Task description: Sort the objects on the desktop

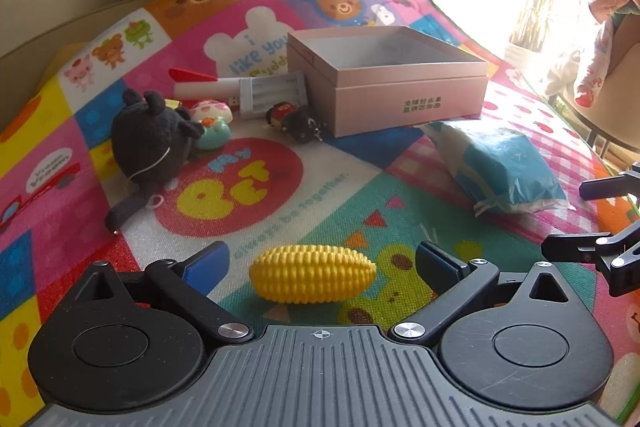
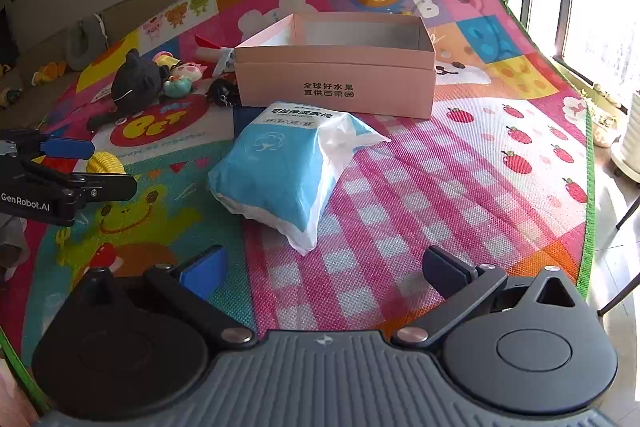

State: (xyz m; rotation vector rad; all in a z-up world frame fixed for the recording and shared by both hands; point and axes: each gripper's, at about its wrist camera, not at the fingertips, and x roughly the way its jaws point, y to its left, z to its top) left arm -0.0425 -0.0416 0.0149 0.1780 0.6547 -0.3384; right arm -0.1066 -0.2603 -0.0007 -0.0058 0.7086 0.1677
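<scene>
Yellow plastic, ribbed with kernels, the toy corn cob lies on its side on the play mat, long axis running left to right across the left wrist view, its narrower tip toward the right. It sits between the blue pads of the left claw, whose jaws are spread wide and touch nothing. The mat beneath carries a red circle reading "my PET" and the line "always be together".

Beyond the cob to the right lies a blue and white wipes pack, printed with Chinese text and a cotton flower, its long axis pointing toward the pink cardboard box. The box stands open-topped, with two lines of Chinese characters on its front wall. Left of the box sit a black plush cat, a small keychain doll, a white battery case and a few small figures.

The right claw hovers spread open just short of the wipes pack, gripping nothing. "GenRobot.AI" is readable on the left tool in the right wrist view.
</scene>
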